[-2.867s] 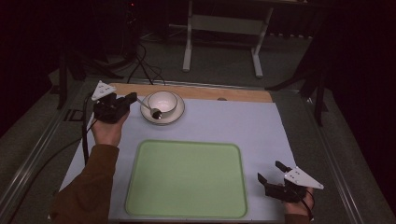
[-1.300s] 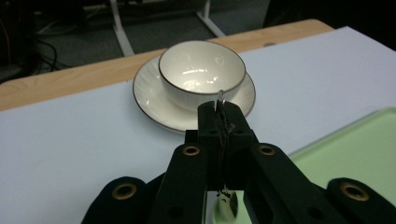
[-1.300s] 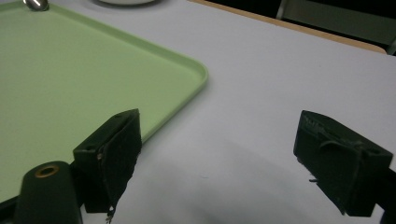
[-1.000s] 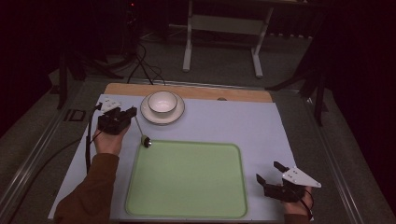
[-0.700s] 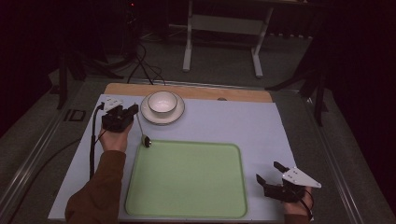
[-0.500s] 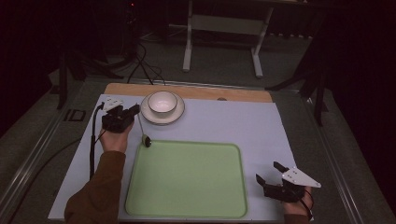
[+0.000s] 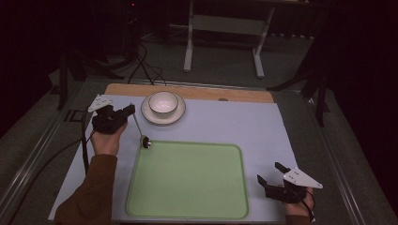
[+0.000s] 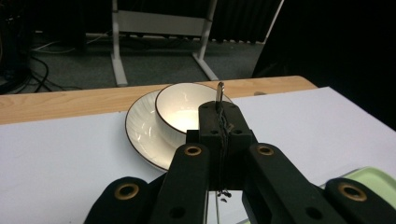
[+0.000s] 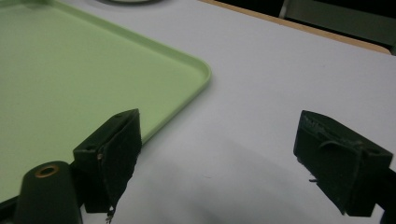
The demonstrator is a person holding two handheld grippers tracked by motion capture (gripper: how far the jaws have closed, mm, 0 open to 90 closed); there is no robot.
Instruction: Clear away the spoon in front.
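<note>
Between the shut left tongs point(image 7: 127, 110), the spoon point(image 7: 140, 130) hangs downward.

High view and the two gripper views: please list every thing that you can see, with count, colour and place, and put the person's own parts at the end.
Spoon: 1, metal, handle clamped in the left gripper, bowl end low at the tray's far left corner.
Bowl: 1, white with a dark rim, on the saucer.
Saucer: 1, white with a dark rim, far side of the mat.
Tray: 1, light green, near middle of the mat.
Mat: 1, pale grey-blue, over the table.
Table: 1, wooden, far edge showing.
Left gripper: 1, black, shut on the spoon.
Right gripper: 1, black, open, near right corner.
</note>
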